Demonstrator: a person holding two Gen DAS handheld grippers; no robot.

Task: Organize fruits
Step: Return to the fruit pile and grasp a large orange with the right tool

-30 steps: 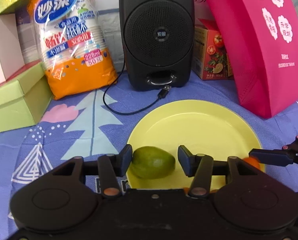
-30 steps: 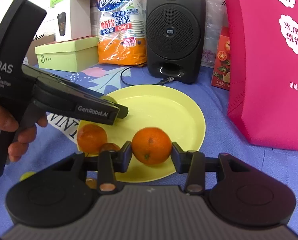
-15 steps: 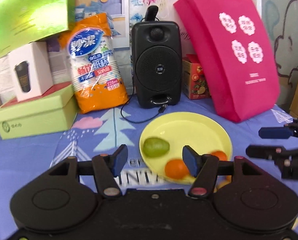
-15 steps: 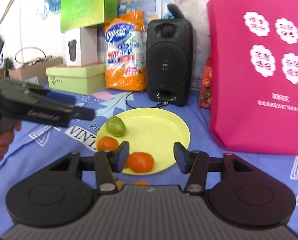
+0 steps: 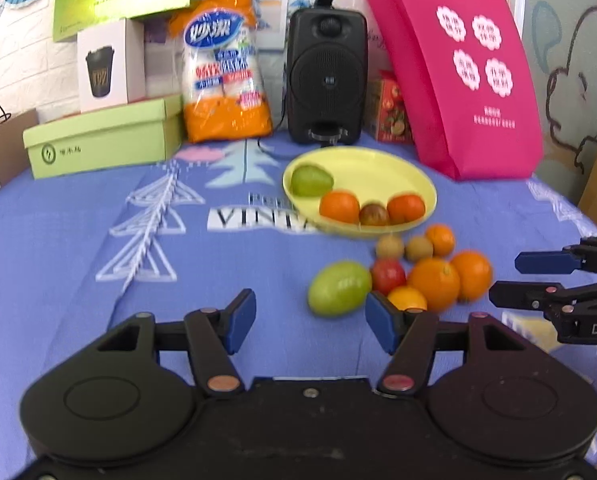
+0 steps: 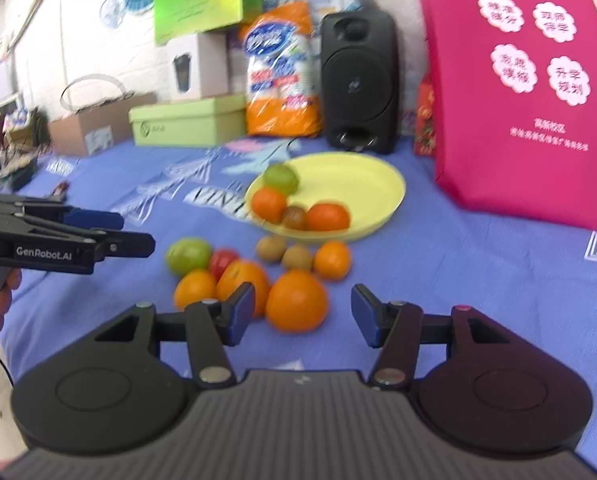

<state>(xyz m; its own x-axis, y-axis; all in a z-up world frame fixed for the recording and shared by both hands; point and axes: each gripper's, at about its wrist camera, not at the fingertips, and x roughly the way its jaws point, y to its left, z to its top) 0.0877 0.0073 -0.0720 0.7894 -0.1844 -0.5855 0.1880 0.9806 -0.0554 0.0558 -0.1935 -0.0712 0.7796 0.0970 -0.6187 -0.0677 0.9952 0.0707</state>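
While both tongs hang empty, the left gripper (image 5: pixel 310 322) parted, the right gripper (image 6: pixel 303 314) opening, the large round orange (image 6: pixel 297 300) lies just beyond the right one, the oval green mango (image 5: pixel 339 288) beyond the left.

Colours everywhere here. The tablecloth (image 5: pixel 78 216) is periwinkle blue with white line-drawn trees, a pale blue tree, a pink cloud and white lettering. The plate (image 5: pixel 378 176) is pastel yellow, carrying a green fruit (image 5: pixel 310 180), two oranges and one small brownish one. Off the plate, the loose pile (image 5: pixel 418 272) is mostly orange, plus a lime-green one, a red one and two tan-brown ones. Along the table's back edge: a hot pink bag (image 5: pixel 458 80) with white flower-shaped patches, a matte black speaker (image 5: pixel 326 80), an orange-and-blue cup pack (image 5: pixel 224 72), a light green box (image 5: pixel 102 136) and a white box (image 5: pixel 110 66) with a black cup printed on it. Both grippers are black with blue pads (image 5: pixel 240 316).
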